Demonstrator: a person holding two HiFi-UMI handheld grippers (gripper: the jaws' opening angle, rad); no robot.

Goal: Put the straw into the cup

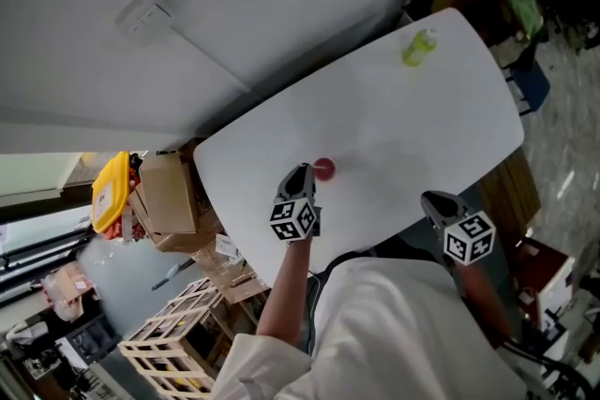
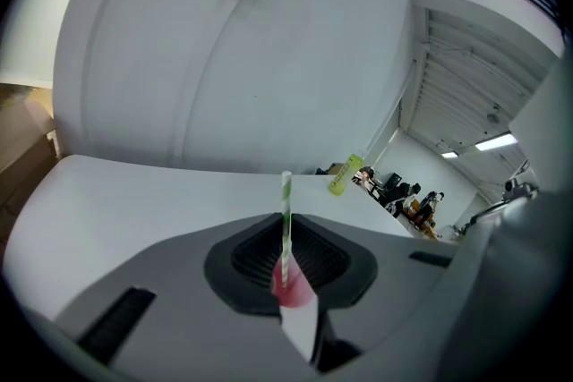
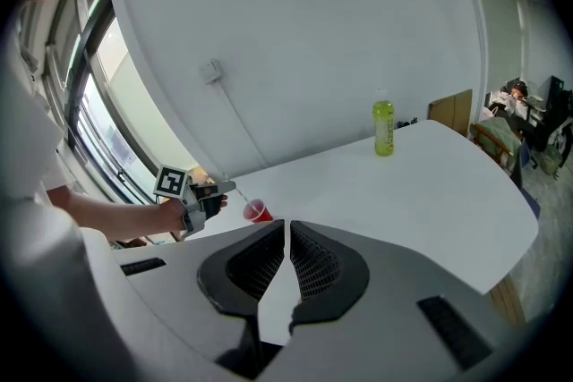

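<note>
Holding, left jaws: my left gripper [image 2: 287, 237] is closed on the green-and-white straw [image 2: 286, 210], which crosses the tips and sticks up past them.
Straw's low end: it runs down to the red cup [image 2: 293, 291] showing just beneath those tips; I can't tell whether it is inside the rim.
Right jaws: my right gripper [image 3: 286, 233] has its pads drawn together to a thin slit, with nothing in it.
Ahead of the right jaws: the left gripper, off to the left, its straw slanting towards the cup's mouth.
Under the cup: the white table [image 1: 422, 136].
Far beyond both jaws: a green bottle [image 3: 383, 128], upright near the table's far end.
</note>
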